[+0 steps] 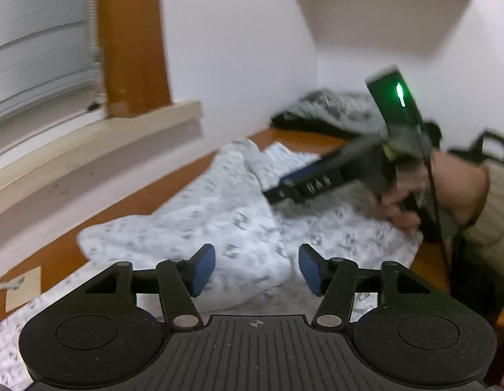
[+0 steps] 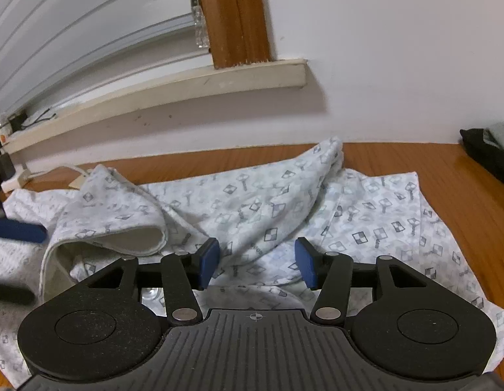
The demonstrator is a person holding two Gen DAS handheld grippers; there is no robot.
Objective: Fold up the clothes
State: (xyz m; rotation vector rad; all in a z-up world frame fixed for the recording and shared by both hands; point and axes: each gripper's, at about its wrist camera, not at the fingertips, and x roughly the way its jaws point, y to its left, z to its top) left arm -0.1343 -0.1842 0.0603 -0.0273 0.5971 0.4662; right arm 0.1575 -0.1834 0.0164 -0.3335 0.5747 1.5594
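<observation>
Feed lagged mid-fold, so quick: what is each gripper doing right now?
Left gripper: open, nothing between its pads, above the patterned garment.
Right gripper: open, holding nothing, over the same garment.

The garment (image 2: 252,208) spread ahead of the right gripper (image 2: 257,262) is white, printed all over with small grey checked diamonds and key-like shapes; its turned-over edge left of that gripper is plain cream inside. The surface (image 2: 398,159) beyond it is glossy orange-brown wood. Both grippers are black with blue pads (image 1: 204,268). Far right lies a black-and-grey bundle (image 1: 327,110).
</observation>
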